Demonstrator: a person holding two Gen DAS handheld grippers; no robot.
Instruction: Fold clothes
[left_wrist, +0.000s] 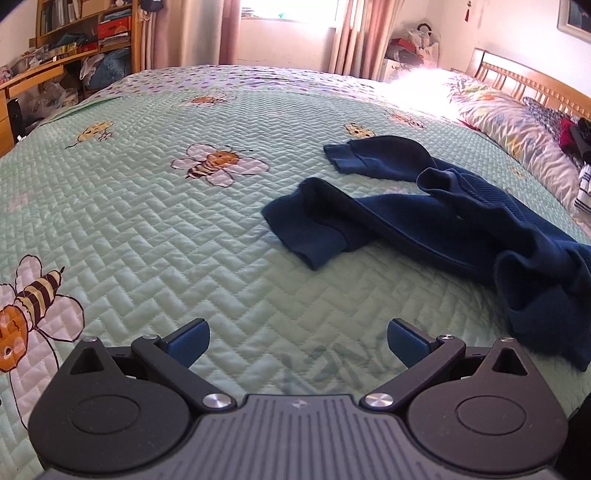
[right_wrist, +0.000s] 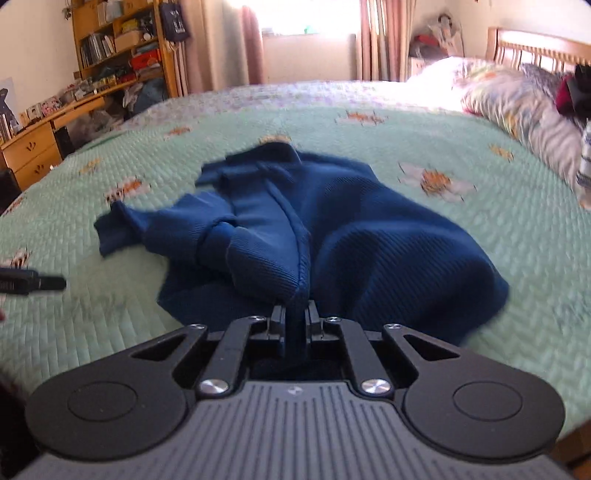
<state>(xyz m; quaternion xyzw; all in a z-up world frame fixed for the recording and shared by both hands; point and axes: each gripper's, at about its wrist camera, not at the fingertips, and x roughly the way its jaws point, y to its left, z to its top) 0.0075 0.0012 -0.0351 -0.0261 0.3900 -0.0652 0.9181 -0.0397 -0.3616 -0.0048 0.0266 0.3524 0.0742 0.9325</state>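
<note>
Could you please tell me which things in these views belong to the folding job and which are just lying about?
For the job:
blue sweater
right gripper, shut on the sweater
left gripper, open
bed cover

Lying about:
pillow
bookshelf
desk
clothes pile

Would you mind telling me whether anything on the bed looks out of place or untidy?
Only the blue sweater: it lies crumpled on the quilt, sleeves twisted, one edge pinched in the right gripper. The left gripper is open, holding nothing.
</note>
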